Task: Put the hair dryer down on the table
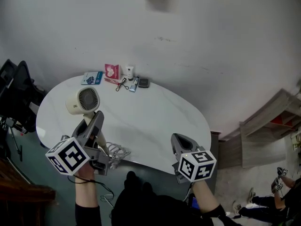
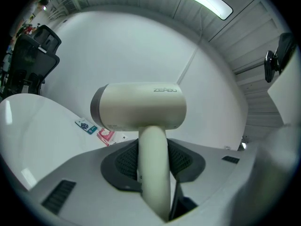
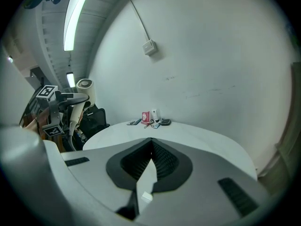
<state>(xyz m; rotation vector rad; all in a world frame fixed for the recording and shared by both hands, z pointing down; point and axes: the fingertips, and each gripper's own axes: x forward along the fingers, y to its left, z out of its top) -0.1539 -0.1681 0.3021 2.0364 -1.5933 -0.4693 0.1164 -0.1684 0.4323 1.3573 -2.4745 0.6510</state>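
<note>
Left gripper view shows left gripper [image 2: 153, 161] clamped on cream hair dryer [image 2: 141, 106] handle, mid-frame, clear of white table [image 1: 141, 121]; right gripper [image 3: 151, 144] jaws closed, empty.

The left gripper [image 1: 96, 122] is hovering over the near left edge of the table [image 1: 155, 119], pointing level across it, with its jaws clamping the handle of the hair dryer [image 1: 84, 100] and holding it upright above the tabletop. The right gripper [image 1: 178, 140] is hanging at the table's near right edge, tilting slightly down toward it with its jaws pressing together on nothing. Both forearms are reaching in from the table's near side.
</note>
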